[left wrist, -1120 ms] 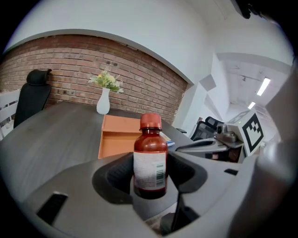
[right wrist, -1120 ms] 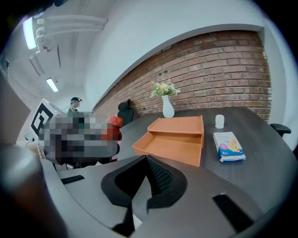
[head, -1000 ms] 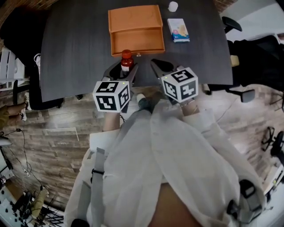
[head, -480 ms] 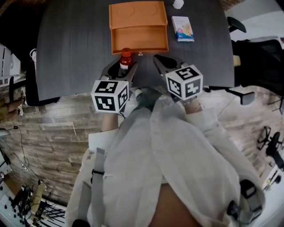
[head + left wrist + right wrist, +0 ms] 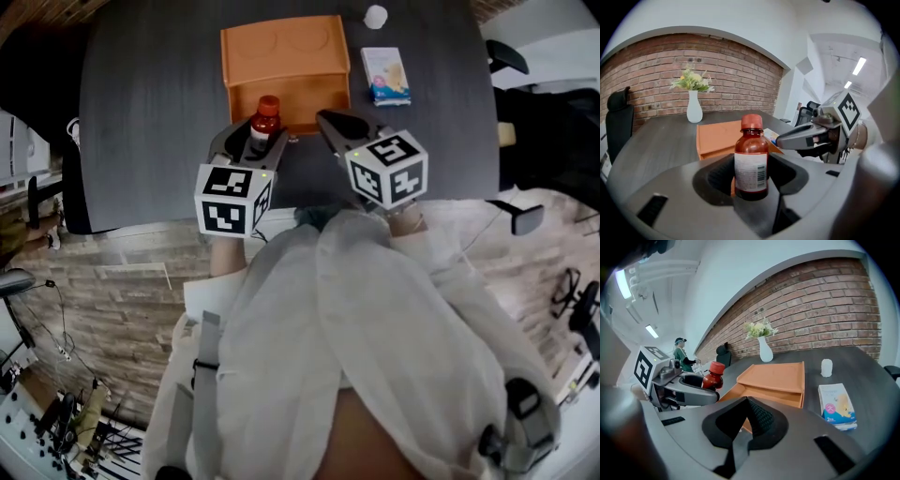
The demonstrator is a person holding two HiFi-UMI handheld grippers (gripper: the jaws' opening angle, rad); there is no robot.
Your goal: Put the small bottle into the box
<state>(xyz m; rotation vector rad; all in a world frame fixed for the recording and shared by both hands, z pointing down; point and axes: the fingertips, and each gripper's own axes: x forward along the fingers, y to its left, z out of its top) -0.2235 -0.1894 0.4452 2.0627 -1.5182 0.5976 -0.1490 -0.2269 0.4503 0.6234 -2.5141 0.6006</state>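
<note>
A small brown bottle (image 5: 263,123) with a red cap and a white label stands upright between the jaws of my left gripper (image 5: 254,141), which is shut on it. It shows close up in the left gripper view as the bottle (image 5: 751,164), and from the side as the bottle (image 5: 712,376). The orange box (image 5: 286,70) lies open on the dark table, its tray just beyond the bottle. My right gripper (image 5: 339,128) hovers to the right of the bottle near the box's front edge, jaws shut on nothing.
A small white and blue carton (image 5: 385,75) lies right of the box, with a white cup (image 5: 375,16) behind it. A white vase of flowers (image 5: 693,107) stands at the far end of the table (image 5: 150,112). Office chairs stand around.
My left gripper has carried the bottle forward, from the table's near edge up to the front of the box's open tray. The right gripper moved forward alongside it.
</note>
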